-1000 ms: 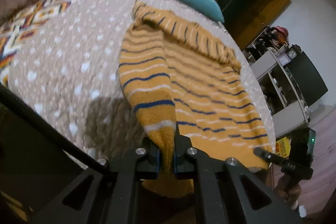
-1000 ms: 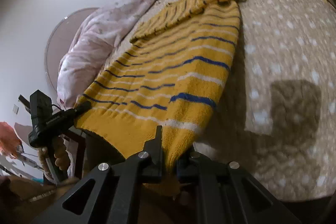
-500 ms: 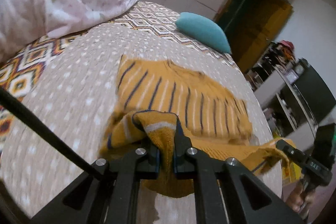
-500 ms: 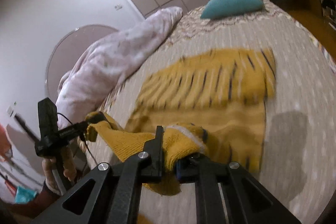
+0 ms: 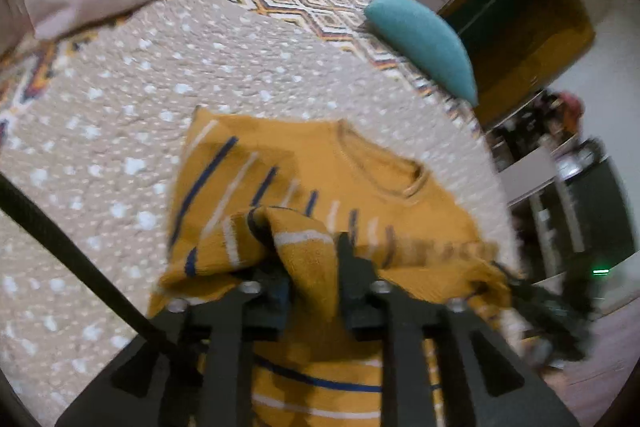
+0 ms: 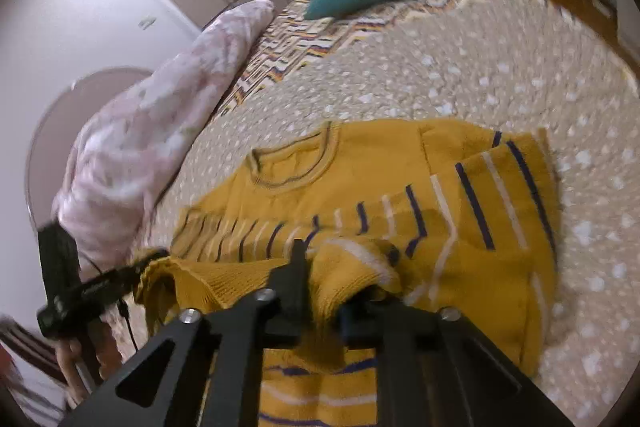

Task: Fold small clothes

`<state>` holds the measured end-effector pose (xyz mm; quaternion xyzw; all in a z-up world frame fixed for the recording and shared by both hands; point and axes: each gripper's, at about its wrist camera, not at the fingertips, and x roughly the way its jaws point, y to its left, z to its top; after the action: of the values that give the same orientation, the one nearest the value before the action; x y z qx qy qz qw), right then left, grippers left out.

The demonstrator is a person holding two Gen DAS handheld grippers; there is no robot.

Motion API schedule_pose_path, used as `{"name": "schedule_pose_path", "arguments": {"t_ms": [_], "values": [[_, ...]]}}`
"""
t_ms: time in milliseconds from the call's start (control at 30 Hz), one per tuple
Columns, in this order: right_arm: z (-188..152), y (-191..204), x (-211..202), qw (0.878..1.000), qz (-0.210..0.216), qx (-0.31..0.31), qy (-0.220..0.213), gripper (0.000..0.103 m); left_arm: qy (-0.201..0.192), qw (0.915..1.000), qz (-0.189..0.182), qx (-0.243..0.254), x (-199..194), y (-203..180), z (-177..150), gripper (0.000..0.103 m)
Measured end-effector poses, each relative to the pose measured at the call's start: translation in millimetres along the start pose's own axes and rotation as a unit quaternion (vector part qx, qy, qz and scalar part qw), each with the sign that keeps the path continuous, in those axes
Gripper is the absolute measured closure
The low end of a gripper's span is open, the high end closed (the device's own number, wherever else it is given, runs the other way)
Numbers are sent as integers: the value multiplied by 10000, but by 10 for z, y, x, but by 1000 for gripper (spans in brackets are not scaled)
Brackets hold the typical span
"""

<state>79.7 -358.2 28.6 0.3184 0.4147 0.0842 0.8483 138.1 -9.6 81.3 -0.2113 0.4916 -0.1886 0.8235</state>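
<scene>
The left gripper (image 5: 312,279) is pinched on the hem of the yellow striped sweater (image 5: 360,171), a fold of knit being bunched between its fingers. Ahead of it, the garment's neckline (blurred) is spread on the dotted bedspread (image 5: 100,131), with a teal pillow (image 5: 424,39) beyond. The right gripper (image 6: 324,287) is likewise clamped on the opposite hem corner, and the sweater's body is draped forward of both.
</scene>
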Motion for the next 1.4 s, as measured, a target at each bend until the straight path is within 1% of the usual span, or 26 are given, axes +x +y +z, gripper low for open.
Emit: {"name": "schedule_pose_path", "arguments": {"t_ms": [33, 67, 100, 133, 200, 267, 367, 400, 533, 600, 633, 733, 867, 900, 933, 967, 1000, 1033, 1100, 1167, 1200, 1233, 1267, 1333, 1367, 1400], "values": [[43, -53, 28, 9999, 63, 125, 22, 69, -88, 9997, -162, -127, -45, 28, 46, 58], [114, -136, 89, 9993, 149, 352, 35, 62, -251, 9991, -234, -236, -114, 53, 82, 52], [154, -183, 125, 9987, 180, 469, 46, 61, -359, 9985, -273, -297, -168, 56, 97, 42], [191, -219, 156, 9981, 202, 574, 62, 61, -480, 9976, -321, -375, -231, 75, 115, 37], [277, -286, 233, 9966, 239, 790, 78, 58, -585, 9964, -350, -506, -314, 129, 141, 36], [341, -305, 270, 9953, 268, 934, 28, 50, -593, 9966, -299, -481, -368, 171, 119, 36], [436, -335, 219, 9934, 116, 1114, -262, 34, -697, 9973, 118, -192, -433, 192, -7, 36], [473, -364, 173, 9916, 70, 1228, -390, 34, -718, 9971, 227, -109, -448, 209, -44, 36], [506, -368, -38, 9922, -217, 1090, -563, 34, -798, 9936, 719, 340, -519, 288, -302, 36], [412, -287, -218, 9954, -403, 683, -541, 34, -815, 9902, 978, 567, -544, 332, -443, 36], [331, -249, -299, 9965, -511, 448, -489, 34, -821, 9881, 1096, 700, -565, 355, -527, 36], [-103, -131, -558, 9955, -860, -313, -260, 34, -800, 9854, 1151, 963, -602, 416, -710, 35], [-638, -183, -700, 9933, -1004, -567, -98, 32, -449, 9852, 1206, 1130, -451, 494, -857, 35], [-760, -221, -681, 9924, -1085, -582, -68, 32, -264, 9849, 1234, 1188, -363, 496, -879, 43], [-838, -254, -649, 9916, -1139, -618, -7, 33, -107, 9837, 1255, 1281, -300, 471, -899, 82], [-906, -297, -567, 9916, -1104, -640, 214, 62, 218, 9790, 1414, 1453, -187, 440, -888, 98], [-916, -336, -545, 9918, -1079, -602, 328, 84, 302, 9738, 1613, 1573, -169, 398, -853, 96], [-893, -386, -569, 9919, -1127, -492, 324, 94, 215, 9717, 1696, 1632, -222, 361, -813, 96], [-786, -478, -776, 9934, -1102, -309, 37, 94, 85, 9690, 1789, 1700, -354, 293, -736, 96], [-726, -563, -896, 9892, -1421, -338, -92, 94, -60, 9709, 1788, 1592, -494, 273, -674, 95], [-719, -637, -900, 9872, -1570, -273, -28, 93, -94, 9727, 1786, 1477, -536, 294, -665, 94], [-728, -691, -889, 9856, -1679, -197, 36, 90, -118, 9735, 1807, 1397, -554, 316, -666, 90], [-762, -747, -899, 9849, -1727, -111, 102, 77, -163, 9750, 1824, 1258, -593, 364, -695, 90], [-797, -736, -995, 9857, -1685, -62, 42, 69, -262, 9763, 1833, 1120, -653, 428, -763, 87], [-818, -678, -1092, 9865, -1634, -97, -58, 68, -328, 9775, 1803, 1045, -698, 460, -806, 84], [-828, -618, -1158, 9860, -1657, -160, -131, 68, -393, 9794, 1740, 947, -741, 495, -805, 76]]}}
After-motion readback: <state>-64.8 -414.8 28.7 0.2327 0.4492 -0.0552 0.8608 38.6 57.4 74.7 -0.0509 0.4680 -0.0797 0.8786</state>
